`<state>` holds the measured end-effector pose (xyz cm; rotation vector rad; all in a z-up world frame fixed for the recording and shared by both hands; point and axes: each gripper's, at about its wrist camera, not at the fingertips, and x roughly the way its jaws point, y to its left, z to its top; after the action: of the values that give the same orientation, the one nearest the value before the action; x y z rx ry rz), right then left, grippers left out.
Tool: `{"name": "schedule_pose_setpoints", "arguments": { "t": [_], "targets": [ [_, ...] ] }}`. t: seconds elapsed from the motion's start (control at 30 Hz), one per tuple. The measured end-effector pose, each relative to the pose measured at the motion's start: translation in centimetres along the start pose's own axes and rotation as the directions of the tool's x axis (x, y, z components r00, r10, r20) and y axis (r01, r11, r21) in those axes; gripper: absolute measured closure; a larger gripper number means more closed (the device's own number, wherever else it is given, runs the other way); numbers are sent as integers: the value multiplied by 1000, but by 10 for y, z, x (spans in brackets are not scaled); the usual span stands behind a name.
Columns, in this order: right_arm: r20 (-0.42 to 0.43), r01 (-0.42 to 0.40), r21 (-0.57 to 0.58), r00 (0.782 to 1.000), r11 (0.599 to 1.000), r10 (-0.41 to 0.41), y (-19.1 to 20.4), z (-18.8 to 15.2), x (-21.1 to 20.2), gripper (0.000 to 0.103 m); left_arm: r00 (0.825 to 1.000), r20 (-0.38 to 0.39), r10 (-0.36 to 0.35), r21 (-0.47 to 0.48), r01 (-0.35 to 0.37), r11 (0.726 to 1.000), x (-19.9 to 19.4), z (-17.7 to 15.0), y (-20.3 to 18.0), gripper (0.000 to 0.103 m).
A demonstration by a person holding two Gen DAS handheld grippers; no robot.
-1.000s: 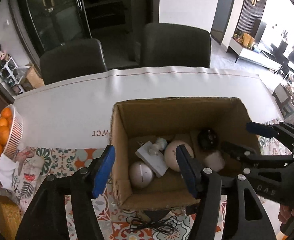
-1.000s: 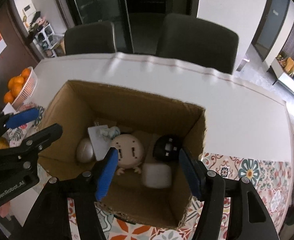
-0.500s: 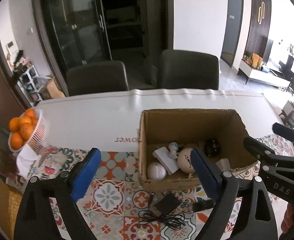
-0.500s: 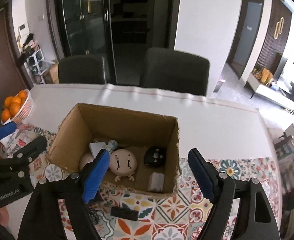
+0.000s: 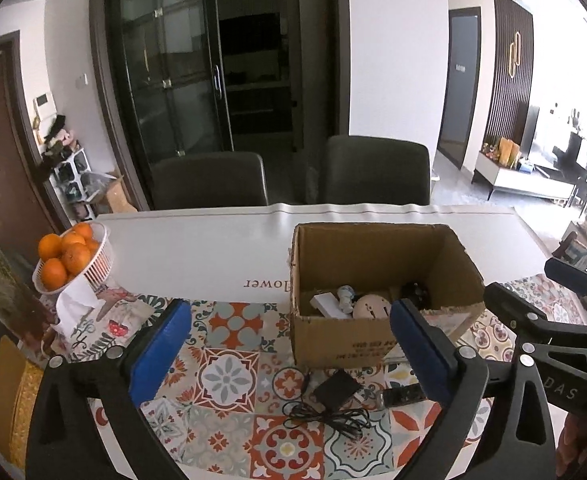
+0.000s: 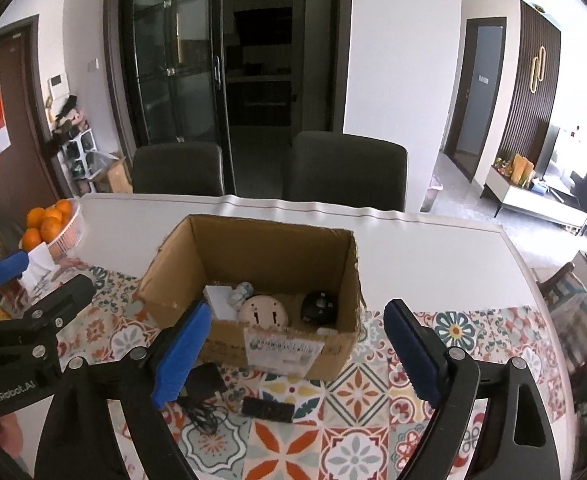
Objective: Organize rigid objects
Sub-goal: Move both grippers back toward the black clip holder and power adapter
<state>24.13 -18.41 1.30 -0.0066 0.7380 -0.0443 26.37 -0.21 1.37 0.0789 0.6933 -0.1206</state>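
An open cardboard box [image 5: 333, 340] [image 6: 269, 248] stands on the patterned tablecloth. Inside lie a beige round toy [image 5: 371, 306] [image 6: 265, 310], a black round object [image 6: 319, 306], a white box [image 6: 219, 300] and a small figurine [image 5: 345, 292]. In front of the box lie a black power adapter with its cable [image 5: 337, 390] [image 6: 203, 380] and a black flat bar [image 5: 403, 394] [image 6: 267, 408]. My left gripper [image 5: 290, 320] hangs short of the box, its jaws opening with nothing between them. My right gripper [image 6: 298, 312] is beside it, jaws also opening and empty.
A white basket of oranges [image 5: 73, 260] [image 6: 53, 220] stands at the table's left edge, above a white tissue [image 5: 73, 308]. Two dark chairs [image 5: 209, 180] [image 5: 377, 168] are at the far side. The white table cover [image 5: 197, 248] stretches behind the box.
Both grippers have drawn back and up from over the box, and their jaws have spread wider. The adapter, cable and black bar on the cloth have come into view.
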Motion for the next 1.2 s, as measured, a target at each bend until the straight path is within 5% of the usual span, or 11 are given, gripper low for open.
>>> {"name": "schedule_pose_setpoints", "arguments": {
  "t": [0.47,1.2],
  "targets": [
    [30,-35,11,999,999,34,10,-47,-9,13,999,-38,-33,-42,32,999,-13,-49,6,0],
    [-109,-80,45,990,996,84,24,-117,60,13,983,-183,23,-39,-31,999,44,-124,15,0]
  ]
}}
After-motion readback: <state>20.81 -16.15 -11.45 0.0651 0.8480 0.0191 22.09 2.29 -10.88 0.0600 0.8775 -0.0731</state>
